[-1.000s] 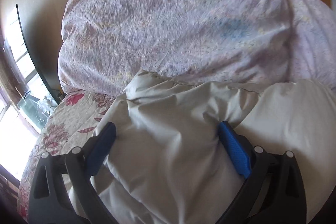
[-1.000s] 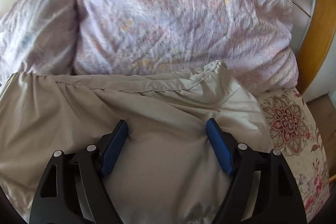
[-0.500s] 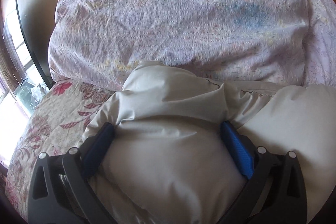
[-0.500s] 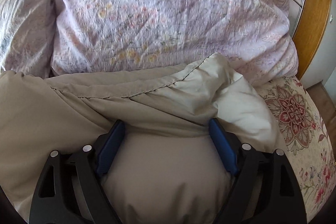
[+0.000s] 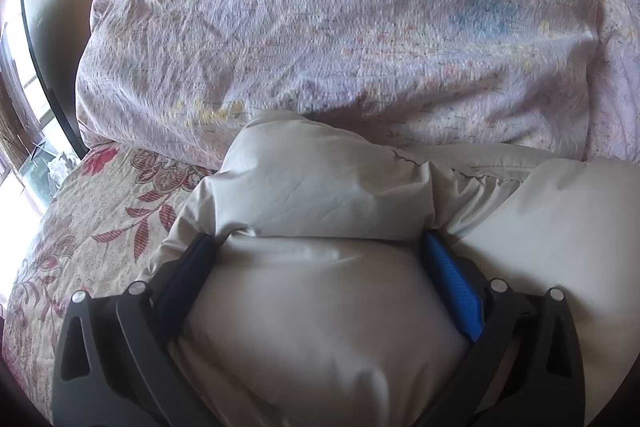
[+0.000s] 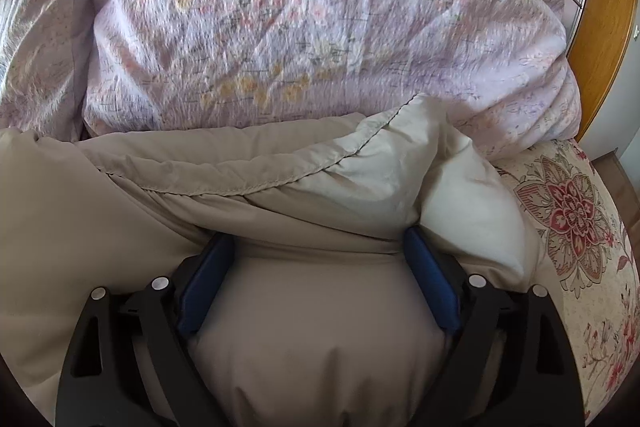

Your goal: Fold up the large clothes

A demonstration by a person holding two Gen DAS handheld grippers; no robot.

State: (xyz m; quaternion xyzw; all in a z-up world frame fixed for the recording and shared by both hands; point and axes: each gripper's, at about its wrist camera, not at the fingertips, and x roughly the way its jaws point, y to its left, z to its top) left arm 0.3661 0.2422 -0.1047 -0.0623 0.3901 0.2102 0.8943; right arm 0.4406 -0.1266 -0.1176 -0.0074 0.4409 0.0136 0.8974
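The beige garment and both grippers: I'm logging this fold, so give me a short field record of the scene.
garment: beige garment, puffy, bunched on the bed
left gripper: garment bulges between the fingers, pads against it
right gripper: jaws opening, garment fills the gap between them
behind: lilac duvet, crumpled, garment's far edge against it
under: floral bedspread, showing at both sides
fold: layers doubled, stitched hem on top

Your right claw [image 6: 316, 279] is opening with a thick fold of the beige padded garment [image 6: 312, 347] between its blue pads [image 6: 430, 287], the lilac duvet [image 6: 312, 19] just beyond.
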